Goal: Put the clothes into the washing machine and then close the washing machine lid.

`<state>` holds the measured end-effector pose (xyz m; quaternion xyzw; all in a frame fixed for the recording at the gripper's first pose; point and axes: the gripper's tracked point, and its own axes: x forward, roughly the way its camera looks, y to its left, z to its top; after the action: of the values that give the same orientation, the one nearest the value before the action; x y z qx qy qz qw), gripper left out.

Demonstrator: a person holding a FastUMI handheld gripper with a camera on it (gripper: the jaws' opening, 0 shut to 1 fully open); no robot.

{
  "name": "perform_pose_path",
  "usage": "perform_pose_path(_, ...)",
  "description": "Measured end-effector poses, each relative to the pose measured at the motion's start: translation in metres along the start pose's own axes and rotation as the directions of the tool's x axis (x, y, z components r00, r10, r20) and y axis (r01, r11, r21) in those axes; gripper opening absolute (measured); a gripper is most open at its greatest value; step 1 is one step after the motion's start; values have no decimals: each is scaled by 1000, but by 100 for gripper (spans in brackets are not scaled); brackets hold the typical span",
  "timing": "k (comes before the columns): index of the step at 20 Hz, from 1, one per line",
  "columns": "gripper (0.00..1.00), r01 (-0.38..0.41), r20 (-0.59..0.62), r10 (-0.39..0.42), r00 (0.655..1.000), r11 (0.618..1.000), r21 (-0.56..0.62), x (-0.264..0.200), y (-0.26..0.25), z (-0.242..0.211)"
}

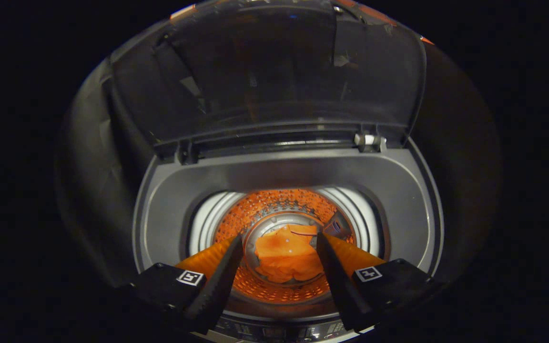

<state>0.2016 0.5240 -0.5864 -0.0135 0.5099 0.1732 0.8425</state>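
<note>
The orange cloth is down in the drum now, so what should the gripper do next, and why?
Probably pull back up out of the opening and reach for the raised lid. The orange cloth lies at the bottom of the drum, the gripper is open above it holding nothing, and the lid stands open.

Washing machine drum (255, 214), perforated wall, orange garment (286, 259) crumpled flat on its bottom

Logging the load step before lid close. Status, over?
Tool open, empty, above the drum opening. Orange garment lying at the drum bottom. Lid up, not yet closed. Nothing in the way.
</note>
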Motion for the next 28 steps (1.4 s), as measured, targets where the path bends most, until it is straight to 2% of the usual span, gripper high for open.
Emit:
perform_pose_path(4, 99, -53, 141, 48, 989, 998, 28, -54, 16, 34)
perform_pose_path(6, 99, -101, 243, 91, 966, 994, 31, -83, 22, 59)
perform_pose_path(8, 99, -115, 341, 109, 934, 993, -5, -106, 19, 83)
perform_pose_path(11, 99, -113, 491, 118, 863, 993, -40, -164, 18, 130)
perform_pose_path(14, 98, -122, 628, 117, 769, 992, -36, -214, 14, 186)
perform_pose_path(18, 98, -120, 718, 126, 685, 991, -58, -250, 9, 223)
perform_pose_path(20, 98, -81, 766, 122, 631, 993, -91, -270, 5, 246)
perform_pose_path(23, 98, -36, 808, 107, 579, 994, -105, -288, 0, 286)
perform_pose_path(25, 98, -44, 812, 99, 576, 995, -91, -288, -2, 320)
perform_pose_path(28, 98, -58, 778, 81, 623, 997, -57, -255, -9, 349)
